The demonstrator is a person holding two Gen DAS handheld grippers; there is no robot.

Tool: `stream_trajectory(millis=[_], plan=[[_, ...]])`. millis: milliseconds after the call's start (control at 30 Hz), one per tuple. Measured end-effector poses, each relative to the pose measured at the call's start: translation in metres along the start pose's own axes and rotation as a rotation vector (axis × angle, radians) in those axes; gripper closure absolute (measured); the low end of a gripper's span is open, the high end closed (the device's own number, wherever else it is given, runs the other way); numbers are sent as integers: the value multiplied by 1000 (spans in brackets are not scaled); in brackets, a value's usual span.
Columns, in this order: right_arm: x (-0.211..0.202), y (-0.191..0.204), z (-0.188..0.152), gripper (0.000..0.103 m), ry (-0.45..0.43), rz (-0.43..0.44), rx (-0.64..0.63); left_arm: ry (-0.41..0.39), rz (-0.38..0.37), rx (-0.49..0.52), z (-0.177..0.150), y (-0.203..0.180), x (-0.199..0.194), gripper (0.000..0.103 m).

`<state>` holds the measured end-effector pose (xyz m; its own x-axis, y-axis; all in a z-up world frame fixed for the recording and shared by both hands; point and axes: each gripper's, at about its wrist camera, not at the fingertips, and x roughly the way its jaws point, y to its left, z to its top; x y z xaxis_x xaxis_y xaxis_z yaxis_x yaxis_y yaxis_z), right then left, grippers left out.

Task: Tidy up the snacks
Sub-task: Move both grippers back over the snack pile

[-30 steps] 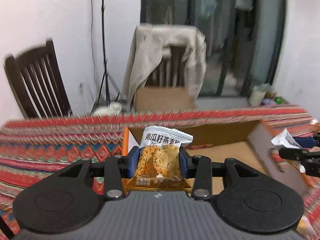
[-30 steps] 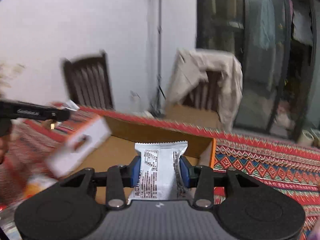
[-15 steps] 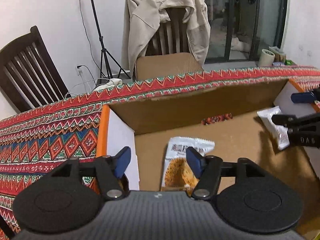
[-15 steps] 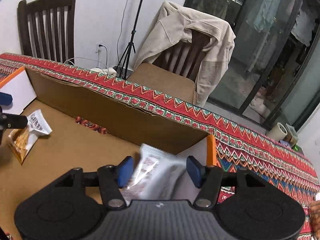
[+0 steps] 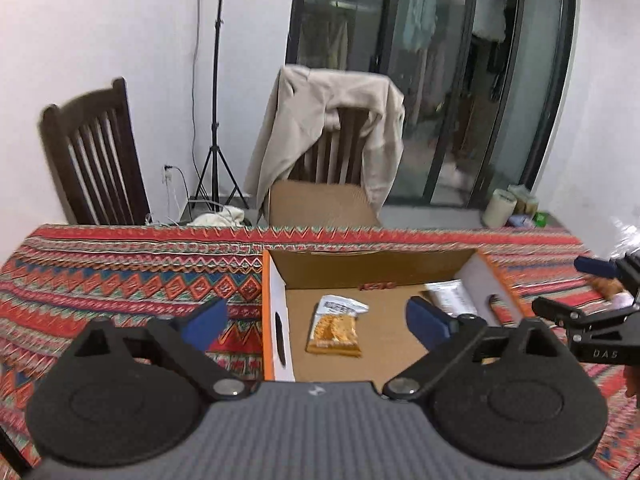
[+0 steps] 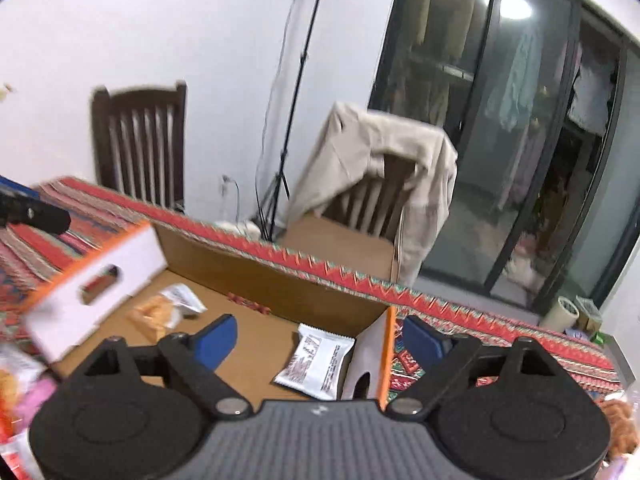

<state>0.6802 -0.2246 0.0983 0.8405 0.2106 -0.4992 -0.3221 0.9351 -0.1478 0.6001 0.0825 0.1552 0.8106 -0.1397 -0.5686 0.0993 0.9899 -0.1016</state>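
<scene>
Cardboard box (image 5: 276, 300) now holds both packets: our left tongs (image 5: 316, 318) and right tongs (image 6: 318, 340) have just spread wide, empty, dropping the orange packet (image 5: 334, 330) and white packet (image 6: 316, 362); more snacks remain outside.

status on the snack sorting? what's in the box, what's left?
Done: orange cracker packet and white packet lie in the cardboard box. In hand: nothing; the left gripper and right gripper have just been opening, with nothing between the jaws. Left: blurred packets outside the box.

Both tools (image 5: 316, 322) (image 6: 318, 340) wide apart, empty
</scene>
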Motion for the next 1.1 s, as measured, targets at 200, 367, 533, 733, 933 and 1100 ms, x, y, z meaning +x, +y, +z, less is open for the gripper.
stream_trajectory(millis=[200, 367, 533, 733, 933, 1100], plan=[[-109, -1, -16, 3, -103, 20, 6, -140, -39, 15, -47, -6, -108, 0], [-197, 0, -53, 0, -215, 34, 49, -236, -13, 5, -123, -17, -176, 0], [-257, 3, -109, 0, -242, 61, 109, -232, -29, -47, -189, -31, -213, 0], [-292, 25, -183, 0, -185, 68, 138, -177, 23, -34, -249, -52, -234, 0], [-305, 51, -236, 0, -113, 100, 169, -174, 85, 51, -286, -68, -250, 0], [-310, 64, -254, 0, -92, 90, 178, -176, 80, 66, -308, -68, -260, 0]])
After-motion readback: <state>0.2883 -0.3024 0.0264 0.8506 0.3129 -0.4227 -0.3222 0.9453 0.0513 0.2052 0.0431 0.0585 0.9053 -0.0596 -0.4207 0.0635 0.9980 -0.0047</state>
